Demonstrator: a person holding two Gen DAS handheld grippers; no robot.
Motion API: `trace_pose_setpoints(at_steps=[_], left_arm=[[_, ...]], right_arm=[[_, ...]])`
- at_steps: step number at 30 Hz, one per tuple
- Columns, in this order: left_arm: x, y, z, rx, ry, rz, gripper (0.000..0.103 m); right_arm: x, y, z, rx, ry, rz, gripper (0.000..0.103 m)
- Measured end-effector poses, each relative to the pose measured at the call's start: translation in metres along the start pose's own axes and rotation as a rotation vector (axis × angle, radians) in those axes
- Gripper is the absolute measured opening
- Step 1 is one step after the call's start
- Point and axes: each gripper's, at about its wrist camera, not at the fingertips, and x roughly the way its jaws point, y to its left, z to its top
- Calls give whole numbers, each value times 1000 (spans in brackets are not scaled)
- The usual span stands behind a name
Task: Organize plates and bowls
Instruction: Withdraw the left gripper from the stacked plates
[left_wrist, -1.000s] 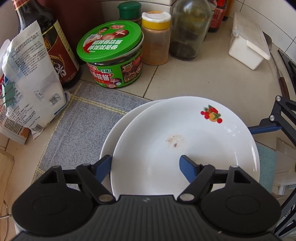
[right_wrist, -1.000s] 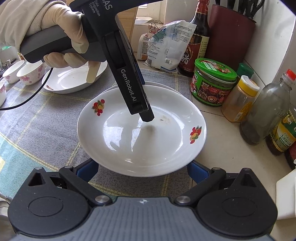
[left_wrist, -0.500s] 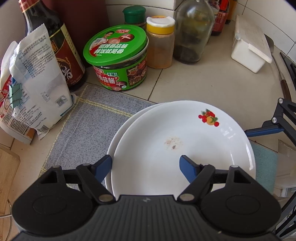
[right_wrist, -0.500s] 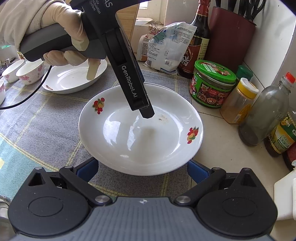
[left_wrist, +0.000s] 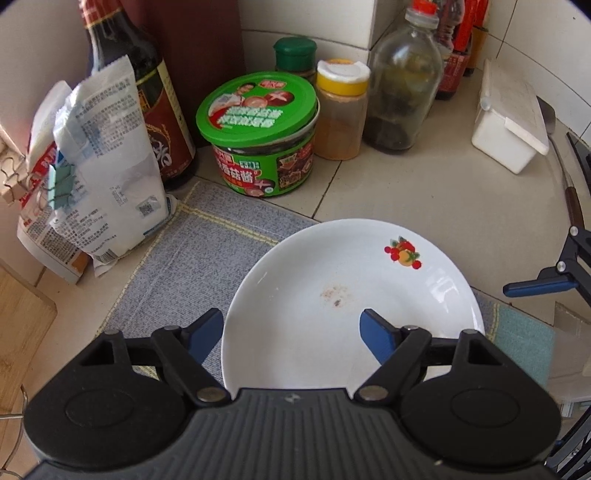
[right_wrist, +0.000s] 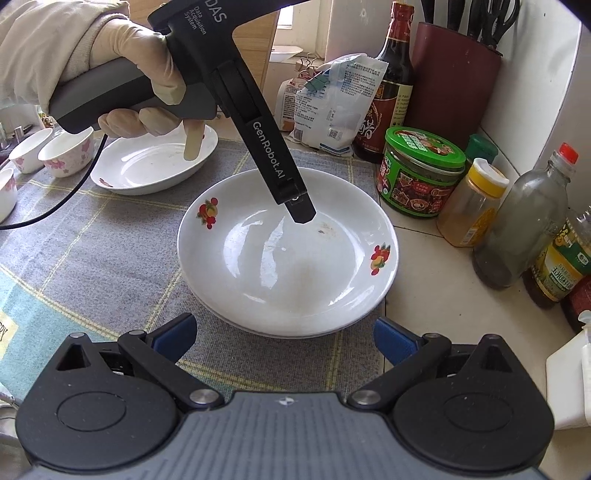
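A white plate with fruit prints (right_wrist: 288, 258) lies stacked on a second white plate whose rim (right_wrist: 236, 322) shows beneath it, on the grey cloth (right_wrist: 92, 258). In the left wrist view the top plate (left_wrist: 332, 280) hides the lower one. My left gripper (left_wrist: 291, 328) is open, its jaws astride the plate's near rim, one finger over the plate's inside; it also shows in the right wrist view (right_wrist: 299, 212). My right gripper (right_wrist: 282, 334) is open and empty just in front of the stack. A third white plate (right_wrist: 147, 166) and small floral bowls (right_wrist: 66, 153) lie at the far left.
Along the wall stand a green-lidded jar (left_wrist: 258, 136), a yellow-capped spice jar (left_wrist: 341, 110), a glass bottle (left_wrist: 402, 88), a soy sauce bottle (left_wrist: 147, 92), paper bags (left_wrist: 99, 173) and a white box (left_wrist: 509, 122). A knife block (right_wrist: 454, 74) stands in the corner.
The top plate has settled squarely onto the lower plate. Both grippers have drawn back and up a little from the stack; the right gripper no longer straddles the plate.
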Motion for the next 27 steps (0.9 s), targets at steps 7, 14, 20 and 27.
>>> trace_pose_setpoints(at_steps=[7, 14, 20, 27], left_arm=[[-57, -17, -23, -23, -177, 28, 86], [-98, -37, -73, -104, -280, 111, 91], [-116, -43, -125, -212, -309, 163, 92], [-130, -29, -182, -322, -305, 258, 92]], right_arm=[[-10, 3, -2, -2, -45, -17, 103], [-18, 10, -1, -10, -102, -25, 103], [-19, 27, 1, -34, -113, -25, 103], [-19, 59, 3, -59, -116, -20, 103]])
